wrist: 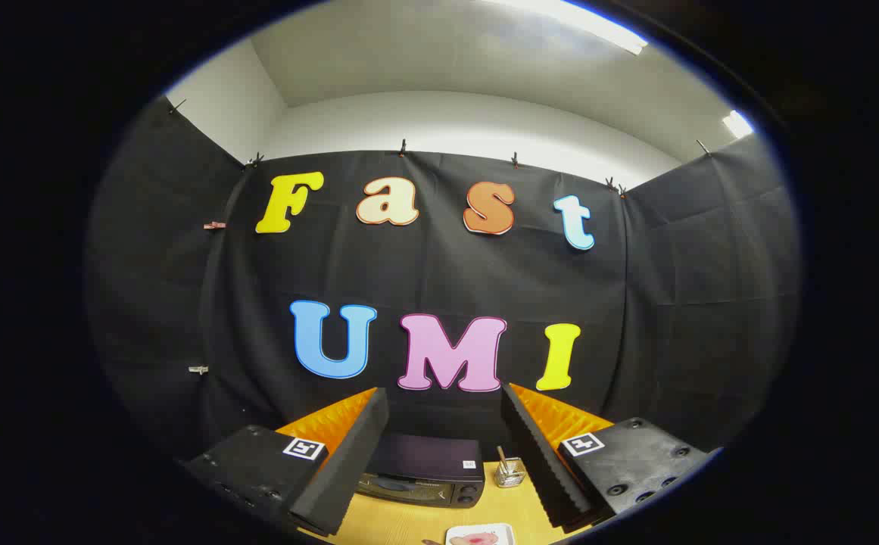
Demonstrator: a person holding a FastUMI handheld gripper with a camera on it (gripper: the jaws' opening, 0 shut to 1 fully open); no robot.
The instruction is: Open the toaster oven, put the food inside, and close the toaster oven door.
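Gripper [445, 424] hovering with fingers spread wide, holding nothing. Toaster oven [422, 471], door shut, sitting on the wooden table [394, 524] beyond the fingers; food plate [480, 536] lying nearer, between them; small glass holder [509, 472] standing beside the oven.

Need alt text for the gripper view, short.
The gripper is open, its two fingers spread wide above a wooden table, holding nothing. Beyond and between them sits a black toaster oven with its door shut, a small glass holder beside it. A plate of food lies nearer, just ahead of the fingers.
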